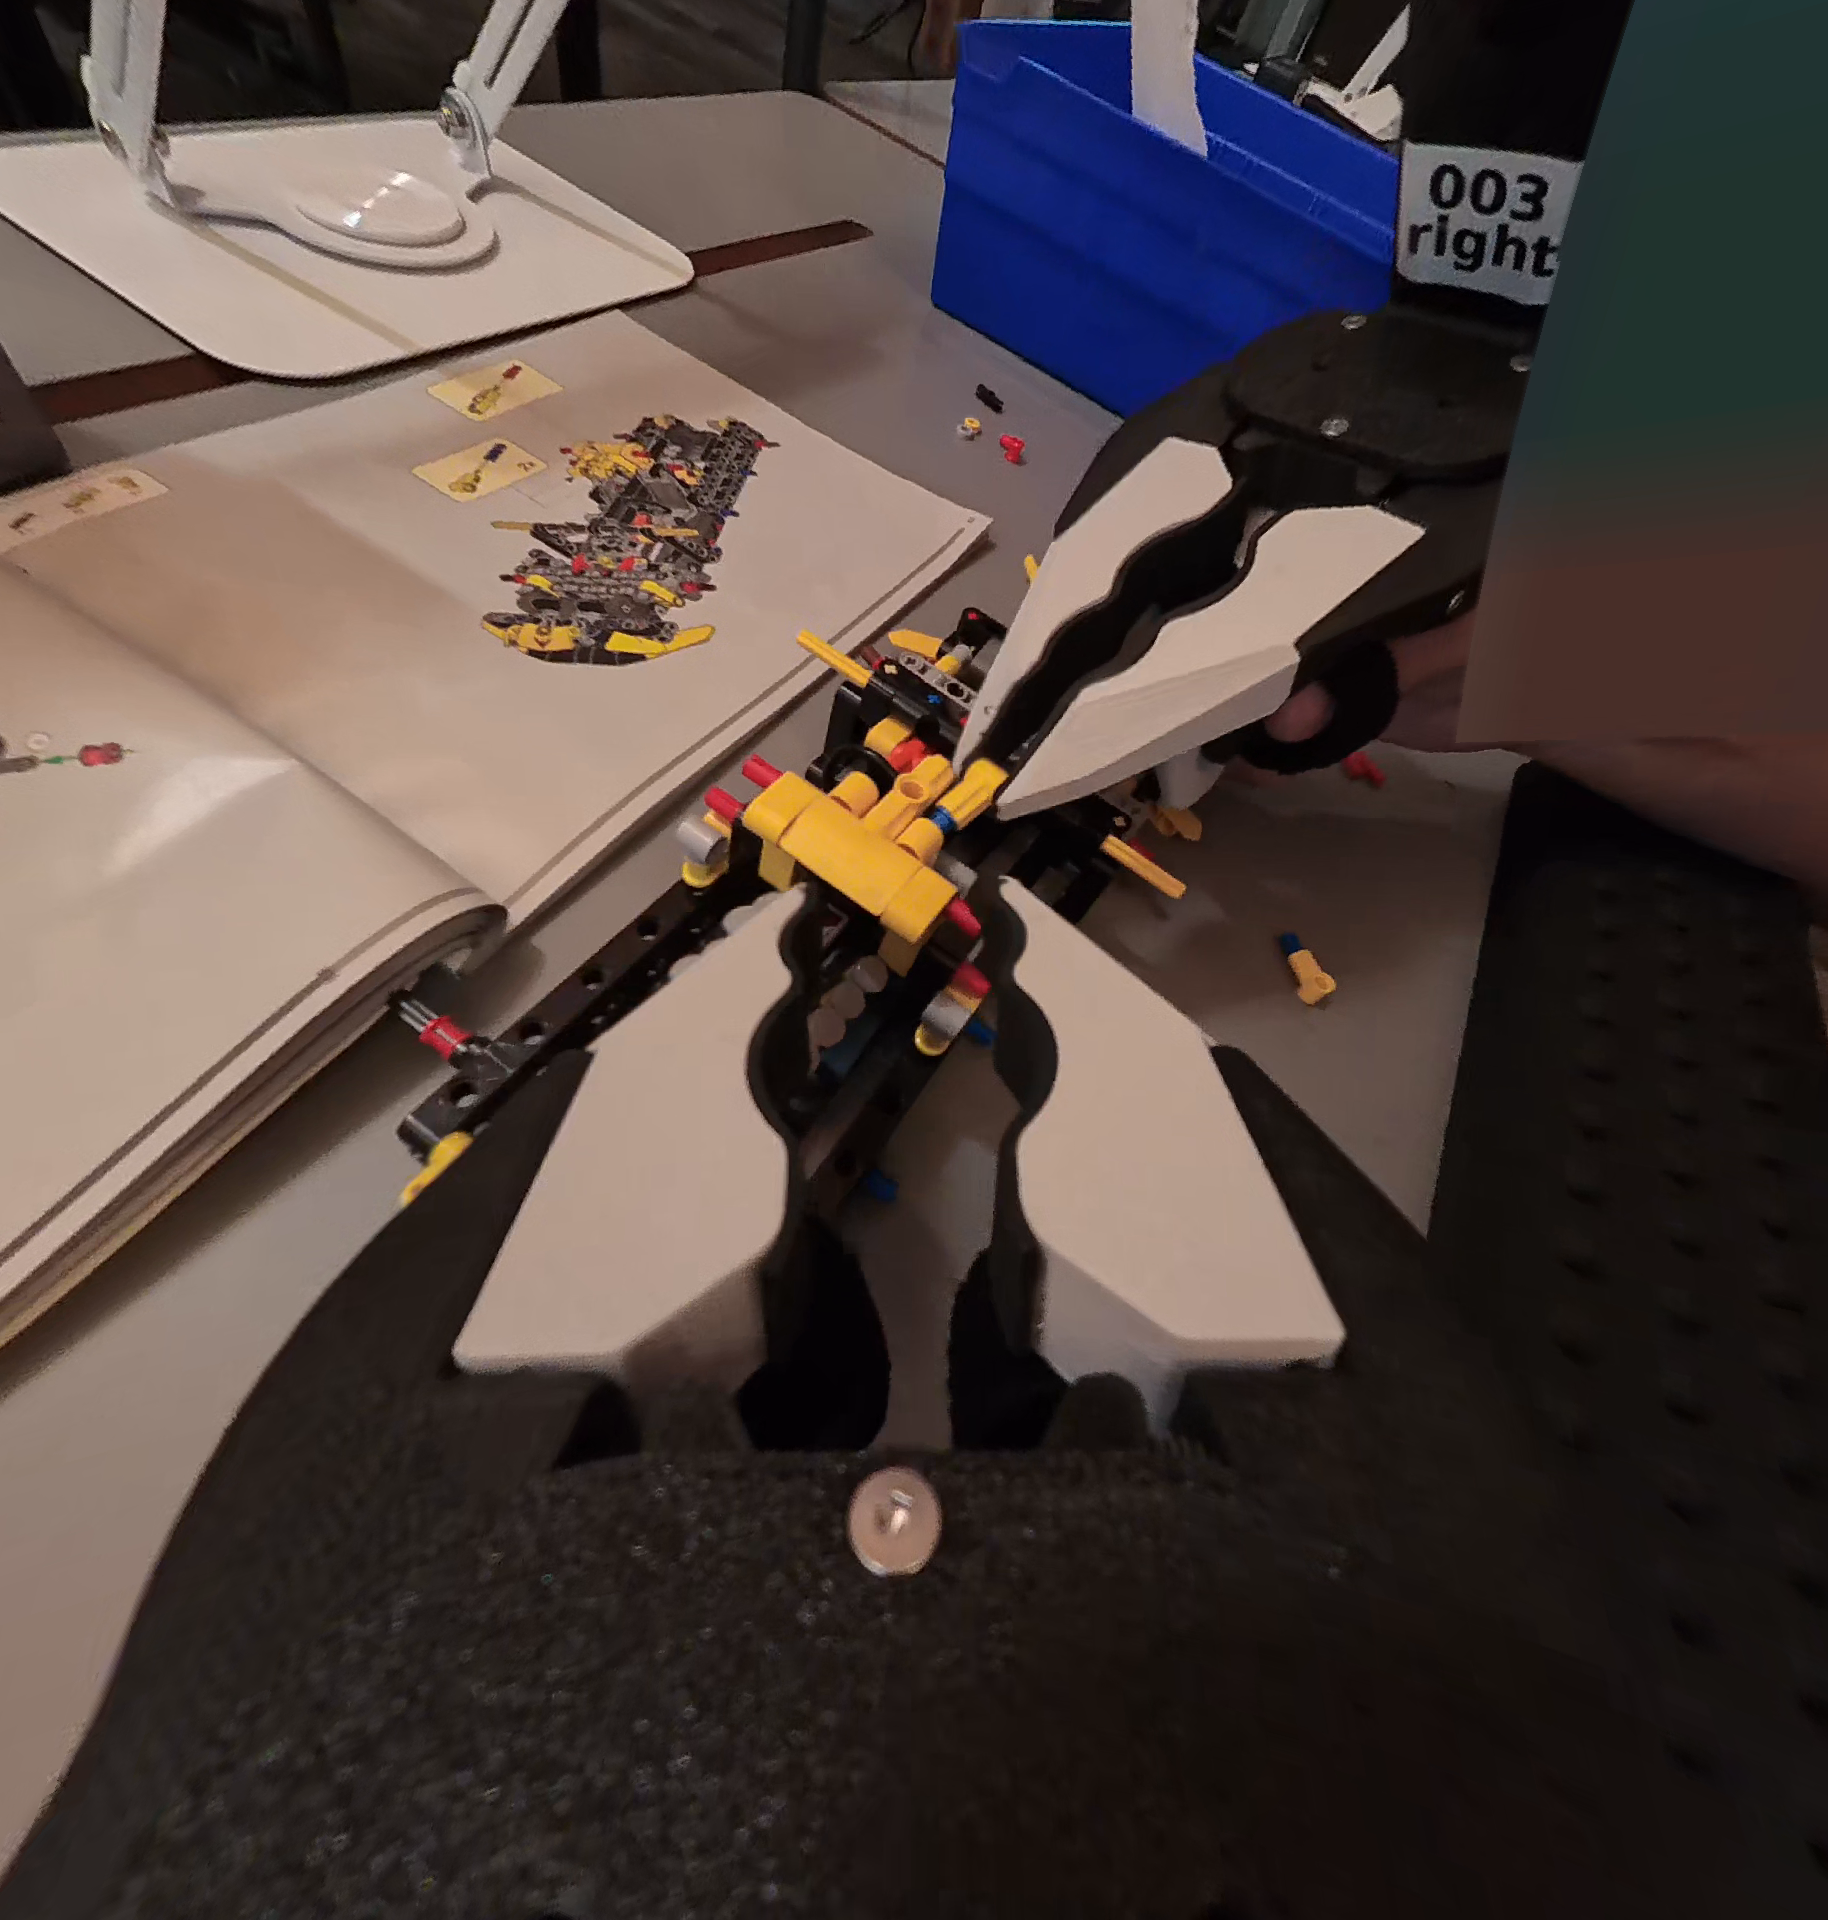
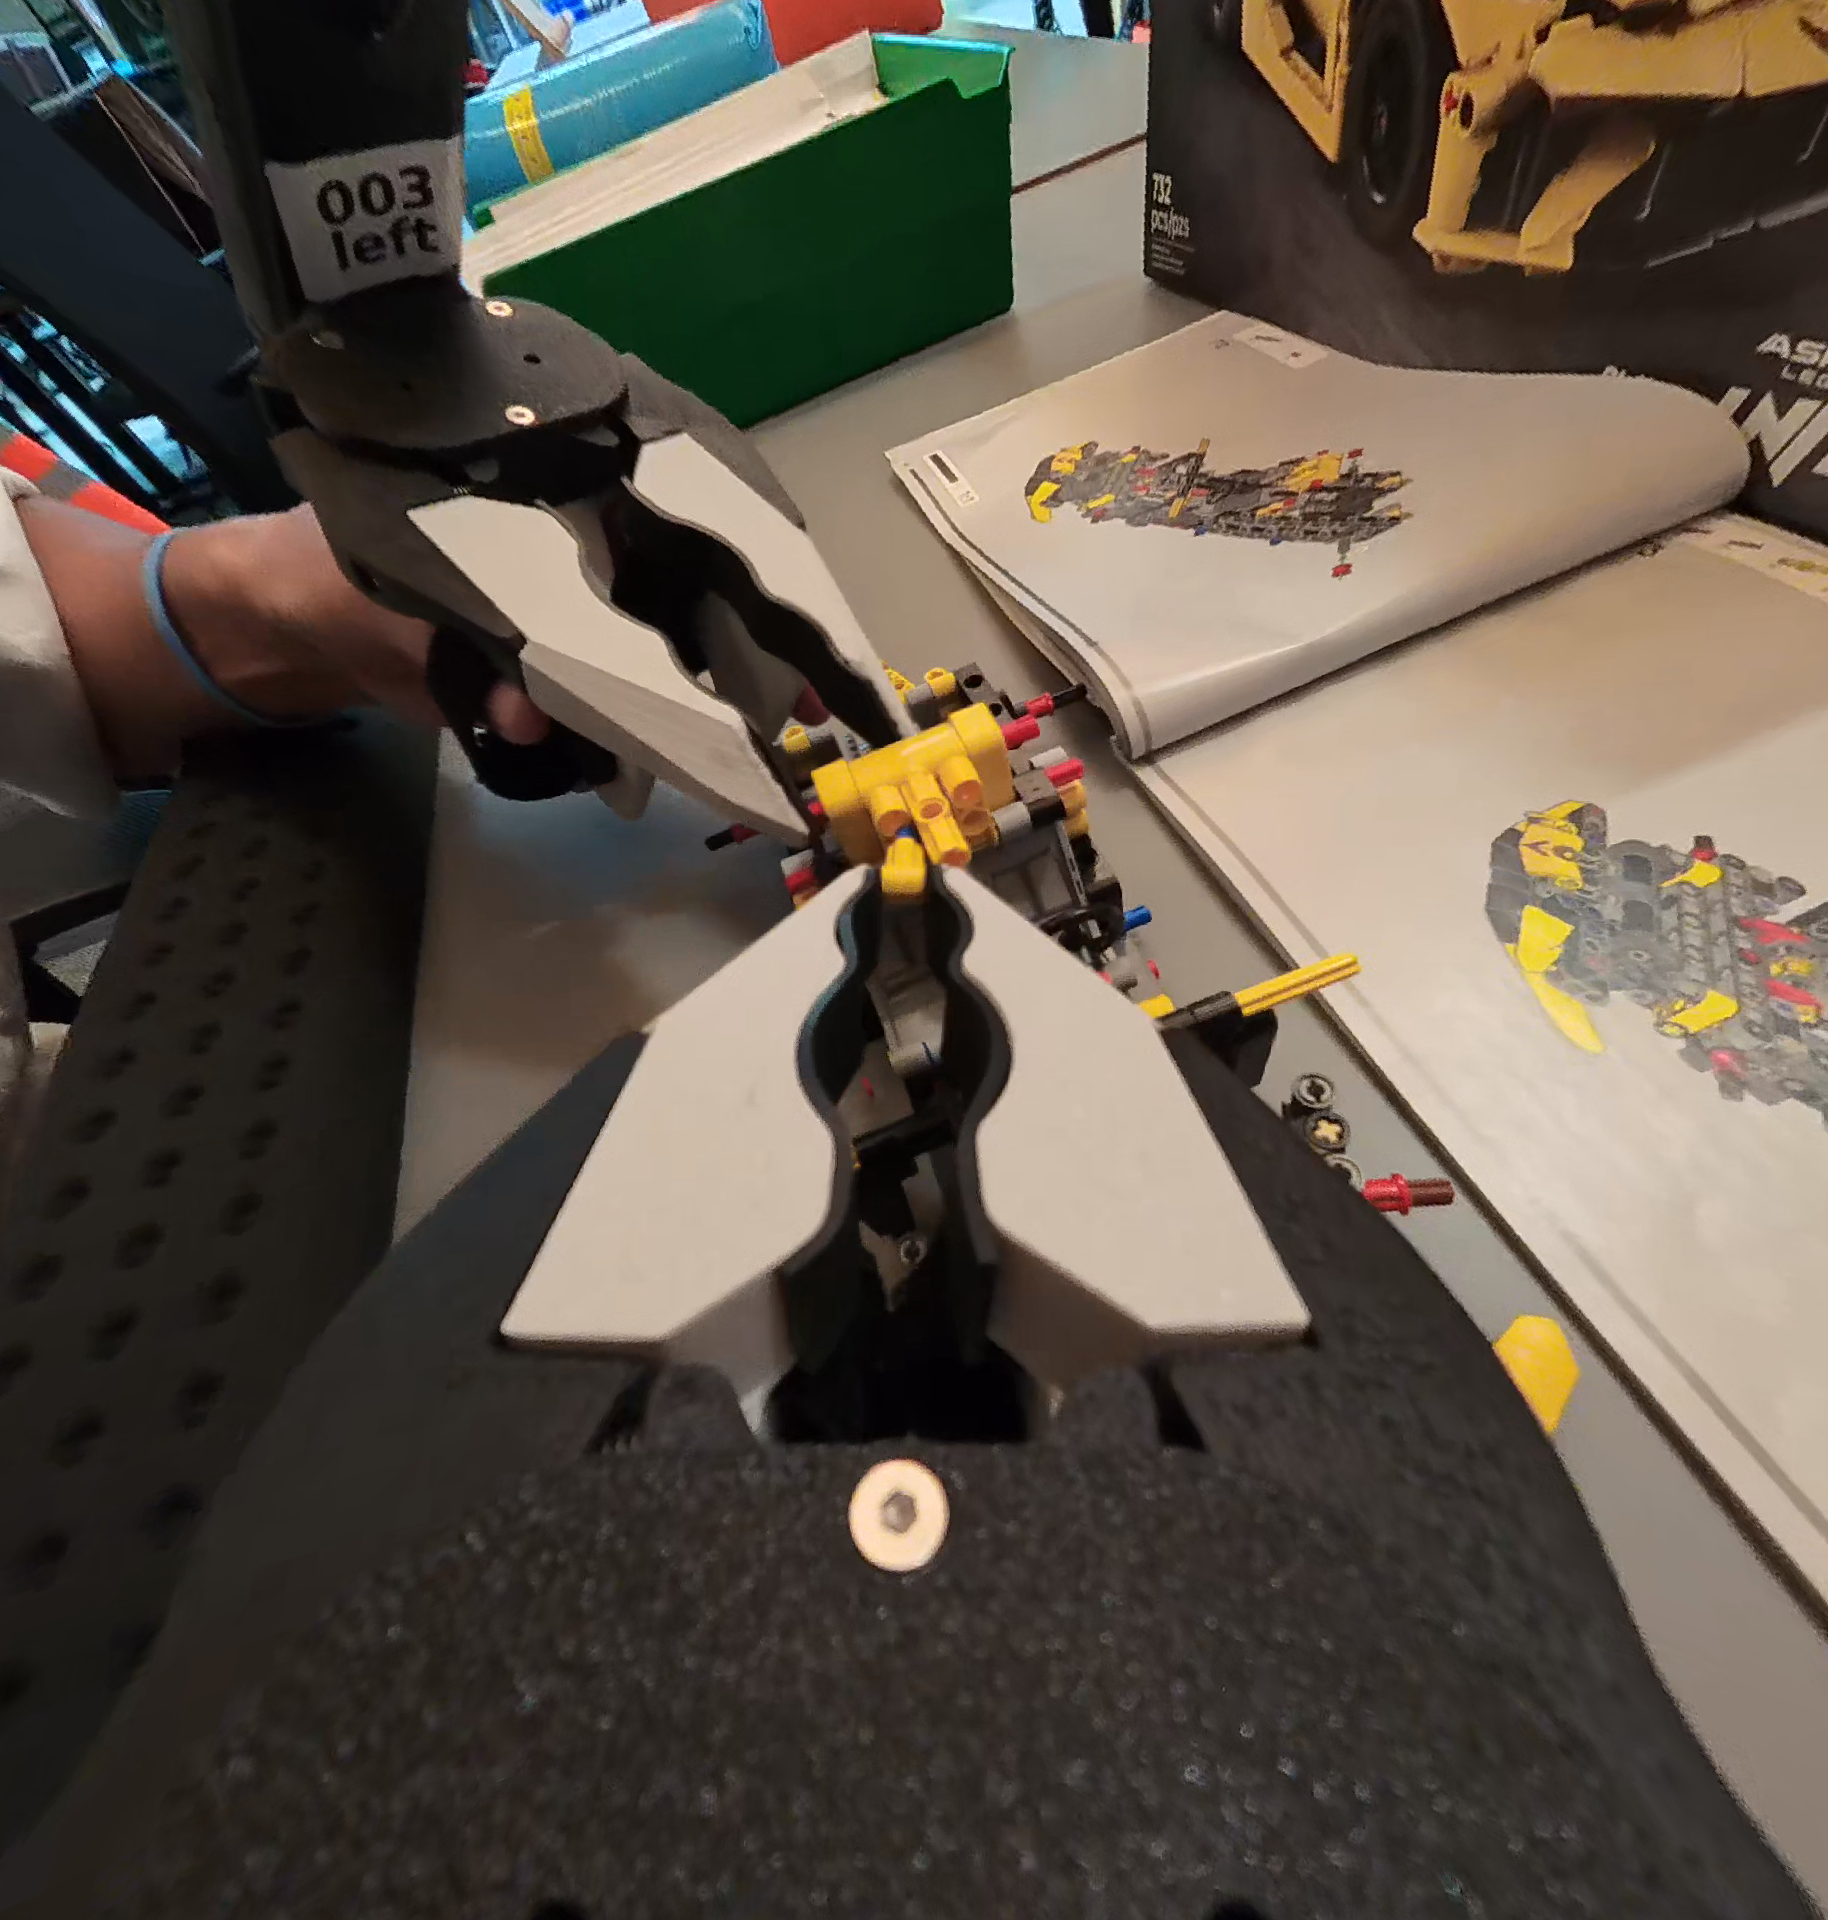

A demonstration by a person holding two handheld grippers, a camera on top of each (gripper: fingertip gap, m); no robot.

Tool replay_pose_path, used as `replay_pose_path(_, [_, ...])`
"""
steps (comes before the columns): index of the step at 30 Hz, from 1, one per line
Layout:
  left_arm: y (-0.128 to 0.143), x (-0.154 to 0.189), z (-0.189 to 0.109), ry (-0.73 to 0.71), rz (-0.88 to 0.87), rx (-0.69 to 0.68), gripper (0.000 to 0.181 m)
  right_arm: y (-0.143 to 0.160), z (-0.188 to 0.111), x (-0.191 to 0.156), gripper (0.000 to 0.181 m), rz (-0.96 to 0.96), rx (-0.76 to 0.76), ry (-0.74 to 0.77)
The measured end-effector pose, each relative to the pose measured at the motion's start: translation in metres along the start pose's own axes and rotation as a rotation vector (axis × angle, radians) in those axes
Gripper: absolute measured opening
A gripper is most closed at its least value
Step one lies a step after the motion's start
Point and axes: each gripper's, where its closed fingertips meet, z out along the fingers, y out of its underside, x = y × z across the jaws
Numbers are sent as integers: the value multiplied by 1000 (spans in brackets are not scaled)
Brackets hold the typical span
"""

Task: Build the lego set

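Open instruction booklet (image 1: 390,665) at left; centre, the partly built lego model (image 1: 848,852) on the surface (image 1: 1305,1039), clamped by the left tool (image 1: 894,899); right tool (image 2: 902,871) pinching a yellow connector (image 2: 902,864) against its yellow block.

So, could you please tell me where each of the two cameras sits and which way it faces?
Left wrist view: sits on the left tongs, looking along them at the lego model, instruction booklet and blue bin; the right tongs and a gloved hand show.
Right wrist view: sits on the right tongs, facing the opposite way toward the green bin and set box; the left tongs and a hand show.
Shared: the model, the booklet, both tongs.
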Motion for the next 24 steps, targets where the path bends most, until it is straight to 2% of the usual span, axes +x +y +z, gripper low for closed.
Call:
replay_pose_path(6, [15, 8, 8, 9, 49, -64, 28, 0, 0, -1, 7, -43, -15, 6])
replay_pose_path(11, [12, 8, 6, 39, 8, -57, 24, -10, -7, -3, 7, -37, 46, -20])
replay_pose_path(24, [9, 5, 3, 55, -47, -53, 25, -3, -2, -1, 7, -18, 16, -31])
